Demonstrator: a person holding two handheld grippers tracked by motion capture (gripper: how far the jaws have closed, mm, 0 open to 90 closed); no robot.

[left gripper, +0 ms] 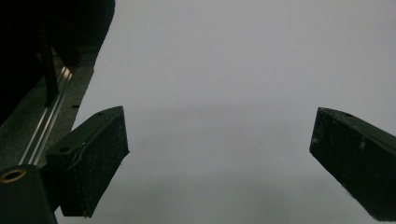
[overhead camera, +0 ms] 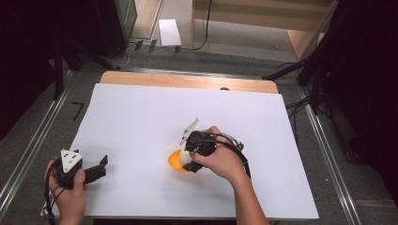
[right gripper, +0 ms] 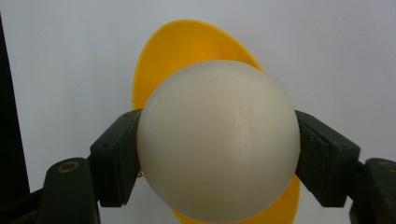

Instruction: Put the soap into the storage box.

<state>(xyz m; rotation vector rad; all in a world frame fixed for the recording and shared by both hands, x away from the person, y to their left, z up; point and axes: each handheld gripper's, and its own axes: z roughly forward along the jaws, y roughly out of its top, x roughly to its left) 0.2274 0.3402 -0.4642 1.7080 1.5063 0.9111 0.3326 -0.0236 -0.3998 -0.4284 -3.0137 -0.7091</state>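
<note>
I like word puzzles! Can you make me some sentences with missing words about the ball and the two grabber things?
1. The white ball is squeezed between the jaws of the ____ gripper.
2. The shallow dish just behind the ball is ____ in colour.
3. The left gripper has its jaws wide ____, with nothing between them.
4. The table is covered by a big ____ sheet.

Missing words: right; yellow; open; white
</note>
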